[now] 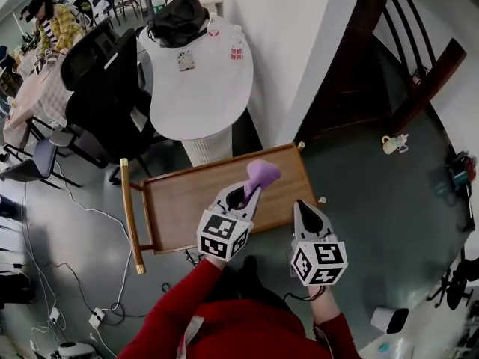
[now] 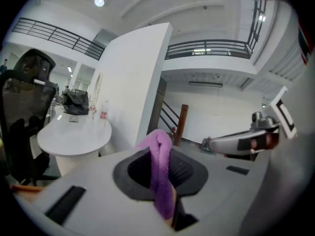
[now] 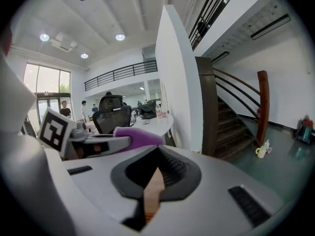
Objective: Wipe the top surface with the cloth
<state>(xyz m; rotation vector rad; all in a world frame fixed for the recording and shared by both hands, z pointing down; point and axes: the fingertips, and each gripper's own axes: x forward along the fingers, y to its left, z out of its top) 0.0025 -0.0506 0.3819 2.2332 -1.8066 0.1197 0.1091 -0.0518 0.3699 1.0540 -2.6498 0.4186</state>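
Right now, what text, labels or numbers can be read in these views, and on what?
None is legible.
Left cube, right cube: black-and-white square patterns, no letters.
Bottle on white table: red label, too small to read.
Card on that table: print blurred.

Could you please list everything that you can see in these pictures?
Purple fleecy cloth: one, purple, clamped in the left gripper.
Wooden rimmed cart top: one, brown, beneath the left gripper.
Round white table: one, white, behind the cart.
Black bag: one, black, on that table.
Black office chair: one, black, left of the table.
Dark wooden staircase: one, brown, far right.
Left gripper: one, grey, shut on the cloth.
Right gripper: one, grey, shut, empty.
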